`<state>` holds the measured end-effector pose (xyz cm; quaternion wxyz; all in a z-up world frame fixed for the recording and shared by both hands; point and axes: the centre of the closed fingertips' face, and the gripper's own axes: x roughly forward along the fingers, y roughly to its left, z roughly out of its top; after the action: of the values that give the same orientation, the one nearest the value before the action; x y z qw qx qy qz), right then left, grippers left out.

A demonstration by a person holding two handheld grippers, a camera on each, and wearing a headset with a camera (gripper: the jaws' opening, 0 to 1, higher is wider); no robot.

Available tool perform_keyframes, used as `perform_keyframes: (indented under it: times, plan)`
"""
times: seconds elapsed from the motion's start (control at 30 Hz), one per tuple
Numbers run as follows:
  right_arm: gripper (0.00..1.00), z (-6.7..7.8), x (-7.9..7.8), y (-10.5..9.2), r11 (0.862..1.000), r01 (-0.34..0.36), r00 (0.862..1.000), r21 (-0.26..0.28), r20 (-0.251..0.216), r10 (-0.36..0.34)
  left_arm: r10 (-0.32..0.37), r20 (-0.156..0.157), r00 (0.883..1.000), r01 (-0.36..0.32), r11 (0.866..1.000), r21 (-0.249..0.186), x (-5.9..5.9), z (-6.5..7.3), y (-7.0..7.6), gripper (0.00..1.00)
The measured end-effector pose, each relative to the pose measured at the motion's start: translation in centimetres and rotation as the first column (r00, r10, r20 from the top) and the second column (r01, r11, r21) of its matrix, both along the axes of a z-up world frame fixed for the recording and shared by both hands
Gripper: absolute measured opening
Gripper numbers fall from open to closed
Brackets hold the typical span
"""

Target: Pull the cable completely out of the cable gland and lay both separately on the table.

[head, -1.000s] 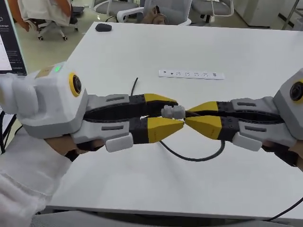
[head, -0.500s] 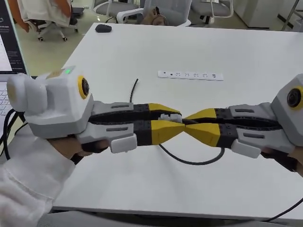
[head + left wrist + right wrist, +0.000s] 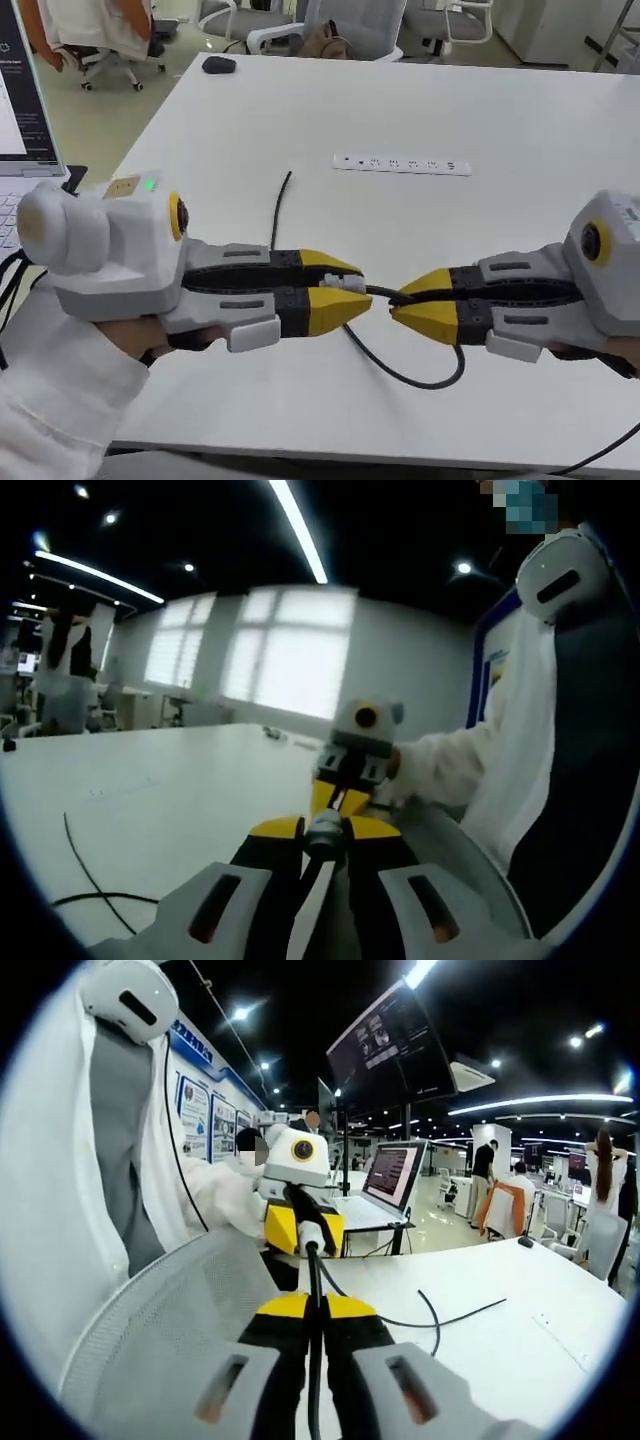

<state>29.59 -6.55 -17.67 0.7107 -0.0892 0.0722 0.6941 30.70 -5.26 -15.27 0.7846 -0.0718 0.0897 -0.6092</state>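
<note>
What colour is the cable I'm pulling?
The cable is black; the head view shows it best.

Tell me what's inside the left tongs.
The grey cable gland, clamped between the yellow tips of the left tongs. A black cable runs out of it to the right tongs, shut on it. How much cable sits inside the gland is covered.

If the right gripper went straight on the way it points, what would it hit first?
Probably the cable gland clamped in the left gripper, which faces it tip to tip along the cable.
</note>
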Motion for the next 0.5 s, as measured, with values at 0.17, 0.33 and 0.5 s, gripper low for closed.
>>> perform_keyframes:
  times: [0.17, 0.33, 0.5]
  plan:
    - [0.03, -1.5, -0.5, -0.6, 0.999, -0.013, 0.999, -0.043, -0.032, 0.011, 0.007, -0.018, 1.000, -0.007, 1.000, 0.001, -0.5, -0.7, 0.2, 0.18]
    - [0.02, -4.1, 0.9, -2.2, 0.985, 0.045, 0.999, -0.166, 0.023, -0.041, 0.064, -0.062, 0.996, -0.065, 0.998, -0.002, 0.3, -0.9, 0.9, 0.18]
    - [0.03, -4.8, 1.4, -3.3, 0.984, 0.074, 0.997, -0.159, 0.011, -0.073, 0.079, -0.057, 0.995, -0.080, 0.997, -0.014, 0.4, -1.3, 0.9, 0.18]
